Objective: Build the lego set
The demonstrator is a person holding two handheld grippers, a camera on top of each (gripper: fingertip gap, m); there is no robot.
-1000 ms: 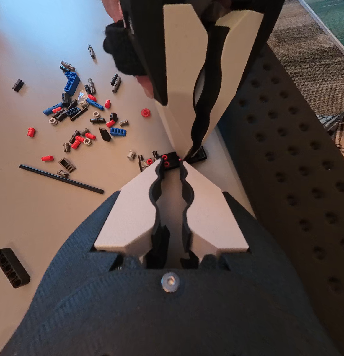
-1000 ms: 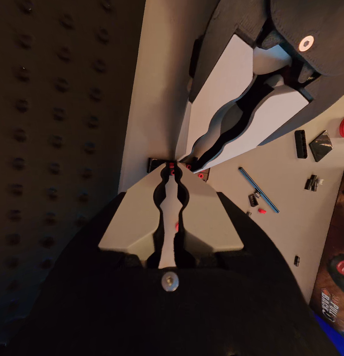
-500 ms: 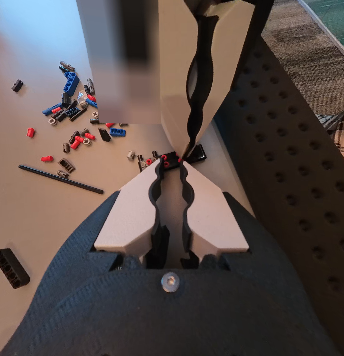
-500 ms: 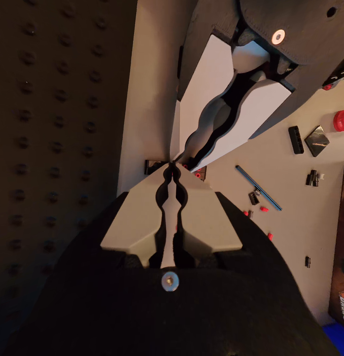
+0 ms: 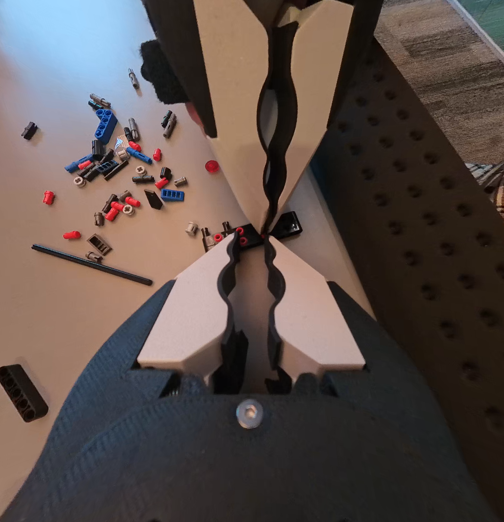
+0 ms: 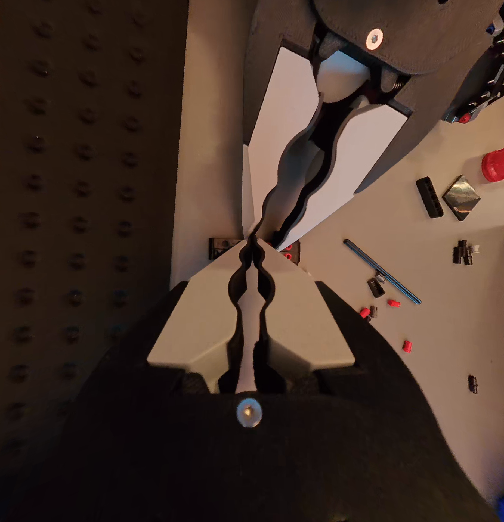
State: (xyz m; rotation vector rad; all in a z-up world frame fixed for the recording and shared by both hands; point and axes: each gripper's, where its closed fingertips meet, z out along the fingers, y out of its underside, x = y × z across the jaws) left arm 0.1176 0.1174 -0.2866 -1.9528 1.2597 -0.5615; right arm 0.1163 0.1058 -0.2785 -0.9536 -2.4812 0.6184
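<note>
While both grippers meet tip to tip over the black assembly [image 5: 249,238], the left gripper [image 5: 252,244] sits w/ its jaws part-open, the gap spanning the black beam w/ red pins; tips touch or nearly touch the piece, but a firm clamp can't be confirmed. Right gripper [image 5: 269,223] comes in from the far side, jaws pinched nearly together at the tips, right at a small red pin [image 5: 263,236] on the assembly's edge; in the right wrist view its own tips [image 6: 252,243] look closed, w/ whatever is between them too small to tell.

Assembly lies flat on the tan table [image 5: 61,310], close to the dark pegboard [image 5: 428,226] along the table's edge. A black end of it [image 6: 221,248] sticks out toward the pegboard side.

Loose parts are scattered well apart from the work: a blue L-beam [image 5: 105,125], a blue grille tile [image 5: 172,195], several red pins and grey connectors, a long black axle [image 5: 91,265], a black beam [image 5: 21,392] near the view's edge. Right wrist view also shows a red cylinder [image 6: 498,166] and a black diamond-shaped tile [image 6: 460,201].
</note>
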